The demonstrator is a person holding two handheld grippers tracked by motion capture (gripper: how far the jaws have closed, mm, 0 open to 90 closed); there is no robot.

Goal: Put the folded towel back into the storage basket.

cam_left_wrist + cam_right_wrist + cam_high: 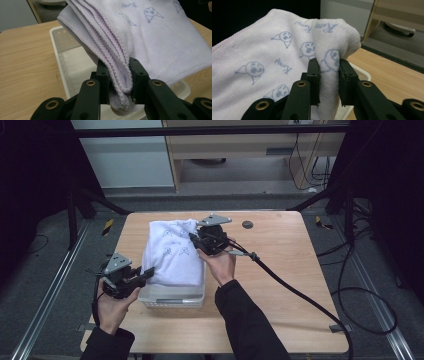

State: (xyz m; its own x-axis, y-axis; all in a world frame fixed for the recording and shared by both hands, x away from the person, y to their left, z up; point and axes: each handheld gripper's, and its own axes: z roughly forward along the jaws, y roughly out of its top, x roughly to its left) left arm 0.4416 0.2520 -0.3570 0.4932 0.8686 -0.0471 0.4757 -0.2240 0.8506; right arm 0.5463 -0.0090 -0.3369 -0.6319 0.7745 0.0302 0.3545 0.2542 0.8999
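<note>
You hold one white towel (172, 251) over one white basket (172, 296) on one table (280, 270); your left gripper (119, 80) and right gripper (329, 75), two in all, each pinch a folded edge

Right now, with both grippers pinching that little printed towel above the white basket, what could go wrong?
1. The left gripper pinches a thick folded edge of the towel; a layer might slip loose and the fold sag open.
2. The right gripper holds just a bunched corner, which a tug could pull free.
3. The towel spreads wider than the white basket, so an edge may drape over its rim onto the table.
</note>
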